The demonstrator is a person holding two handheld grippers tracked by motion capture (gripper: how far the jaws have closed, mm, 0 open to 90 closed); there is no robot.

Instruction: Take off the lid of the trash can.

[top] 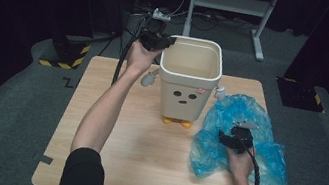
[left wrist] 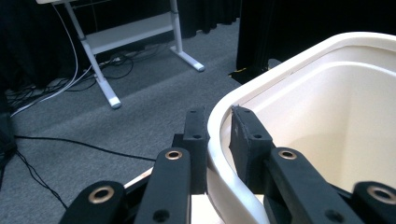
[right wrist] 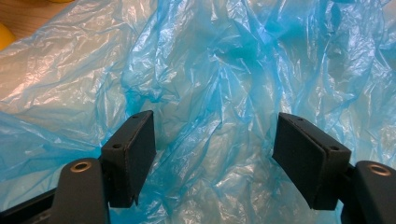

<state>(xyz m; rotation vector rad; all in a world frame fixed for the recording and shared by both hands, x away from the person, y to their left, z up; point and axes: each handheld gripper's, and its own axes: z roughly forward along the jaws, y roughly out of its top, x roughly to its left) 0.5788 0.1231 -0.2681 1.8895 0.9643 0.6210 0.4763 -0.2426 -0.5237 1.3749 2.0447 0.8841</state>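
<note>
Nearest in the high view, a dark sleeve (top: 82, 175) and forearm run up the left of the counter (top: 139, 169) to the left tool (top: 157, 40), perched at the far-left corner of the cream bin (top: 189, 84) with the little face. Over on the right, the right tool (top: 233, 139) sits low on the crumpled blue bag (top: 241, 136), which lies just beside the bin on the counter. Switch to the left gripper view: the left tool (left wrist: 222, 135) straddles the bin's rim (left wrist: 219, 116), one jaw outside, one inside, narrowed close around the lip, though I can't tell that the pads truly bite. In the right gripper view, the right tool (right wrist: 212, 144) stands wide open over the bag (right wrist: 210, 70), holding nothing. The risk from here, I'd say: a loose hold on that smooth rim lets the bin tip or skate, and thin, slippery film can slide out of a shallow pinch or tear.
</note>
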